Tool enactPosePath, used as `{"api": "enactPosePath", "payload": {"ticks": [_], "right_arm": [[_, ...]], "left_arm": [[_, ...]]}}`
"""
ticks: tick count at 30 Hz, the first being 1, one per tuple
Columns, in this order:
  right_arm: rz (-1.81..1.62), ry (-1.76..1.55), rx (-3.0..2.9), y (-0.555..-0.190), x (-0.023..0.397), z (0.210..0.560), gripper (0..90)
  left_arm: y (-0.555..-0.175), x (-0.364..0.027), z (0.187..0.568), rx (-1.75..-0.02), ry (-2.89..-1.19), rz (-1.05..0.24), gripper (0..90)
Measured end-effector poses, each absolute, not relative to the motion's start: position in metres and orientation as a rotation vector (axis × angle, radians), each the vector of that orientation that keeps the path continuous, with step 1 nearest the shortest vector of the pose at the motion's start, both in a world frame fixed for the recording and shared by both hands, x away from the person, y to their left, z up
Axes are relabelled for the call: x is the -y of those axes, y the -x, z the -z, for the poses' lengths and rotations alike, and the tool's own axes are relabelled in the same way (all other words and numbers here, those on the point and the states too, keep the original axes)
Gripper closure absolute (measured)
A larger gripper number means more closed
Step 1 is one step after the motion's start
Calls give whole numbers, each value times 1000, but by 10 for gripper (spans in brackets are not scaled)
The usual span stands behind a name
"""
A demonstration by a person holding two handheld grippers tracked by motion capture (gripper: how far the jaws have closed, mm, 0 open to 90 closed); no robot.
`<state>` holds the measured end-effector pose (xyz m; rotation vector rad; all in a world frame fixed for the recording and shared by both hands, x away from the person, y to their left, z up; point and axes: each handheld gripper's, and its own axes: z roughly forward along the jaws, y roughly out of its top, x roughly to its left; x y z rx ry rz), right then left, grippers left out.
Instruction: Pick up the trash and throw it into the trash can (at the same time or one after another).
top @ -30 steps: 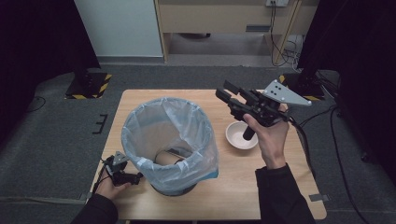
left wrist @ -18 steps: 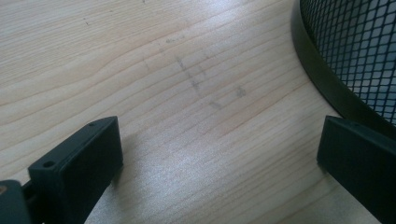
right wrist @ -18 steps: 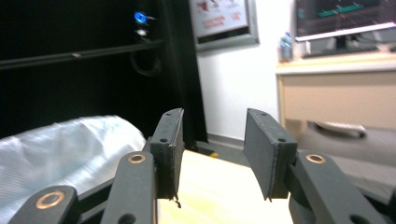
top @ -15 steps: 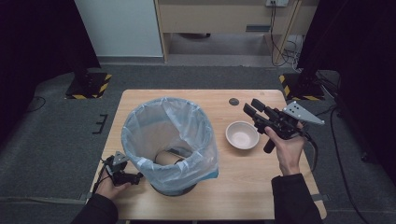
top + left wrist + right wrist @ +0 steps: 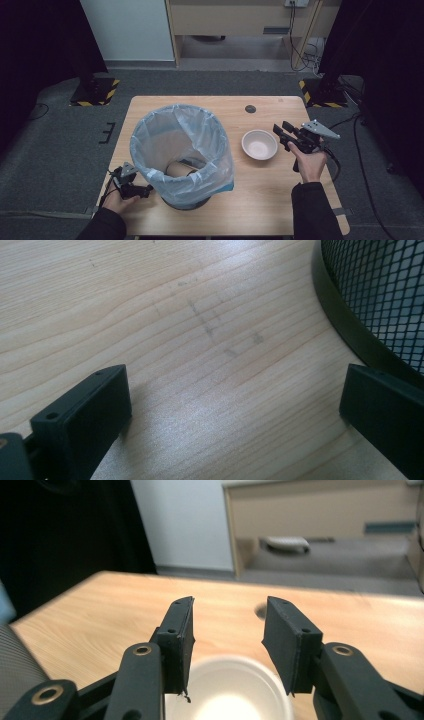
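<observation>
the right gripper (image 5: 284, 134) has come down beside the white bowl (image 5: 259, 144) on the table (image 5: 260, 200), its jaws just widening, nothing between them. next it must reach the rim. the left gripper (image 5: 140, 190) rests released by the bin (image 5: 182, 155).

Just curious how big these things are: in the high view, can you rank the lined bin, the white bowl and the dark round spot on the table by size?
1. Lined bin, by far the largest.
2. White bowl.
3. Dark round spot, the smallest.

Matt wood table (image 5: 260, 200), black mesh bin (image 5: 390, 295) (thin plastic liner (image 5: 200, 150)), smooth bowl (image 5: 259, 145)
</observation>
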<state>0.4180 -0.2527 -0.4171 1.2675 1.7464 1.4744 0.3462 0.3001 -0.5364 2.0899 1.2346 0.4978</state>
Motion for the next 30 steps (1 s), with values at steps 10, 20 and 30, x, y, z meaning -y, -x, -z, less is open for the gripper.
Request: {"api": "enactPosePath", "payload": {"ticks": [10,20,30], "right_arm": [[-1342,-1402,-1799,-429,263,455,525],[-1236,-1501,-1833,-441,265,487,446],[-1168,-1558,-1904,-449,260,507,414]], "left_arm": [[-346,-300,536,-1234,-2090,-498,0],[-346,-300,536,-1234,-2090,-498,0],[-346,-300,536,-1234,-2090,-498,0]]}}
